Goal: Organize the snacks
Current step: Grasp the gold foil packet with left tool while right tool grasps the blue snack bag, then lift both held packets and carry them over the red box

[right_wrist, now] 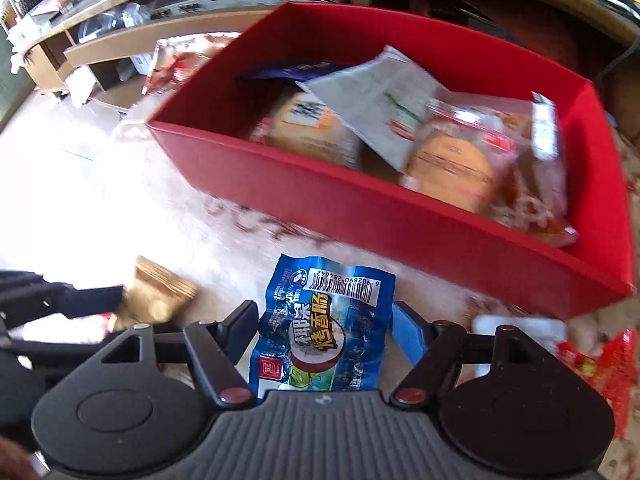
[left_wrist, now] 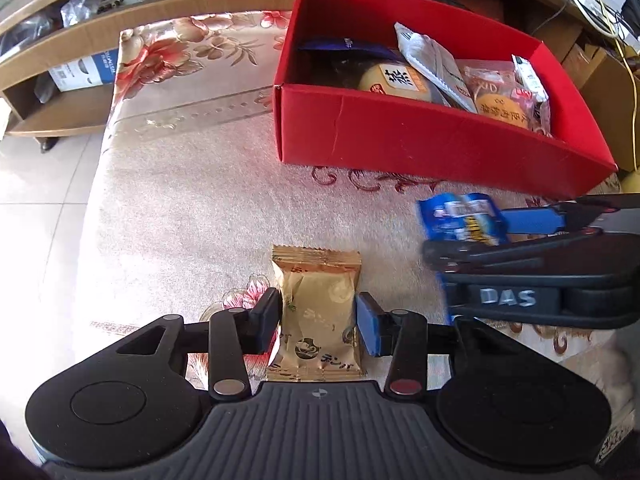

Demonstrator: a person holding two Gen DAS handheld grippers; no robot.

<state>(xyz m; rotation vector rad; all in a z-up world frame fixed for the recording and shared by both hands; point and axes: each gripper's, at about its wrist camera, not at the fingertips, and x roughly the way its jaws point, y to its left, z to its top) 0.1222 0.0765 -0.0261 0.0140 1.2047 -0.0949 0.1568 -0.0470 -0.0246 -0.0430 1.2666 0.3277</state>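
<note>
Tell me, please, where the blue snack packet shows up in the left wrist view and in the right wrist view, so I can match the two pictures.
Left wrist view: the blue snack packet sits at the right edge, in the right gripper that reaches in from the side.
Right wrist view: it fills the bottom centre, between that gripper's fingers.
Shared landmark: the red box, just beyond the packet in both.

Left gripper point(left_wrist: 318, 322) jaws clamp gold packet point(left_wrist: 316, 312); red box point(left_wrist: 420, 140) beyond.

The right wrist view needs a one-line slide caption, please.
Right gripper holds a blue snack packet before the red box.
</note>
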